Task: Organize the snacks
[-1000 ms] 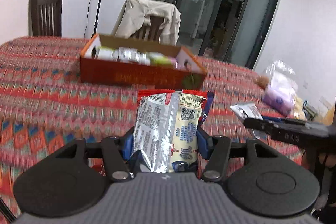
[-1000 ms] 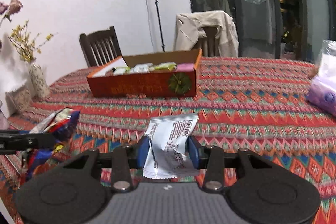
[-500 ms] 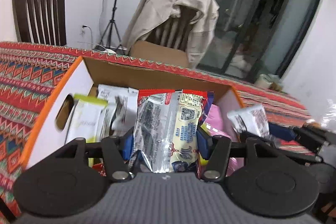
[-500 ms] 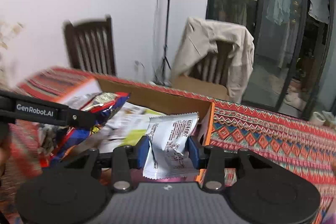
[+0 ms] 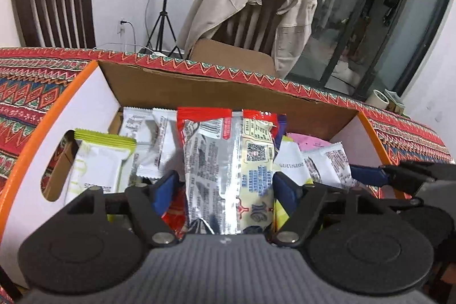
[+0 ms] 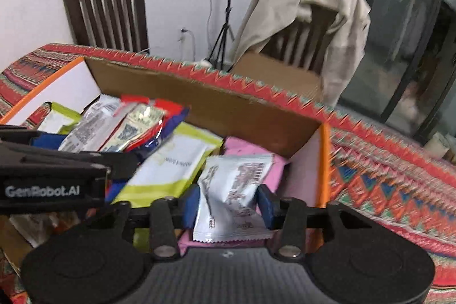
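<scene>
"genrobot.ai" lettering on left gripper

dim indoor light, blurred fisheye edges

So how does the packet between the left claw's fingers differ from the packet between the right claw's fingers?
The silver snack packet with red ends in the left claw is long and fills most of the gap; the small white snack packet with dark print in the right claw is shorter and crumpled. The first carries a yellow panel with a QR code; the second is plain white with print. Both hang over the orange cardboard box, and both claws' jaws are opening.
</scene>
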A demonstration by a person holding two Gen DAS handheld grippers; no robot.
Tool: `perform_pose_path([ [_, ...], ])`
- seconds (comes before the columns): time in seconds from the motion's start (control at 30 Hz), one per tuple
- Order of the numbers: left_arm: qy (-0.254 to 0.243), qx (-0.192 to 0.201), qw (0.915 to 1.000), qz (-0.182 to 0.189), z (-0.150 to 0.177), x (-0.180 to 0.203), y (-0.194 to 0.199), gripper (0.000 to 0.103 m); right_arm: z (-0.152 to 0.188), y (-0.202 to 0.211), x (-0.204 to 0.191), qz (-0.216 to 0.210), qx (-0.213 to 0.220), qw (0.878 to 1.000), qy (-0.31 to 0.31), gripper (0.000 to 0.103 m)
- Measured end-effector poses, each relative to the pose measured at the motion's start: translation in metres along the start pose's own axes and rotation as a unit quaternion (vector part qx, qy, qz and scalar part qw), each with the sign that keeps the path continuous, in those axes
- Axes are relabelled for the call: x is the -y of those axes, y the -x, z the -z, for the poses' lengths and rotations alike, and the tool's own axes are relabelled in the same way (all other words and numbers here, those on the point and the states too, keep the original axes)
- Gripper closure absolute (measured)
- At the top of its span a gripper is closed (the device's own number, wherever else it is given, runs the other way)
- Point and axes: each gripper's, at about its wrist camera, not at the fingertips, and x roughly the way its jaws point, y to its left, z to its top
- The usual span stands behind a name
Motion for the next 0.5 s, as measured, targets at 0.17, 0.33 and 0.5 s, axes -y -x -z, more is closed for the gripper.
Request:
perform_pose_path([
  [0.17, -0.004, -0.001, 1.0000, 0.002, -0.001, 0.002, 0.000, 0.024, 0.000, -0.004, -0.005, 0.004, -0.009, 1.000, 0.011, 0.052],
  [0.33, -0.009, 0.000, 1.0000, -0.004, -0.004, 0.003, 0.011, 0.019, 0.001, -0.004, -0.001, 0.001, -0.008, 1.000, 0.002, 0.046],
  [0.5, -0.001, 0.013, 0.9999, -0.010, -0.011, -0.004, 0.045, 0.018, 0.001, 0.010, 0.004, 0.009, 0.010, 1.000, -0.013, 0.034],
])
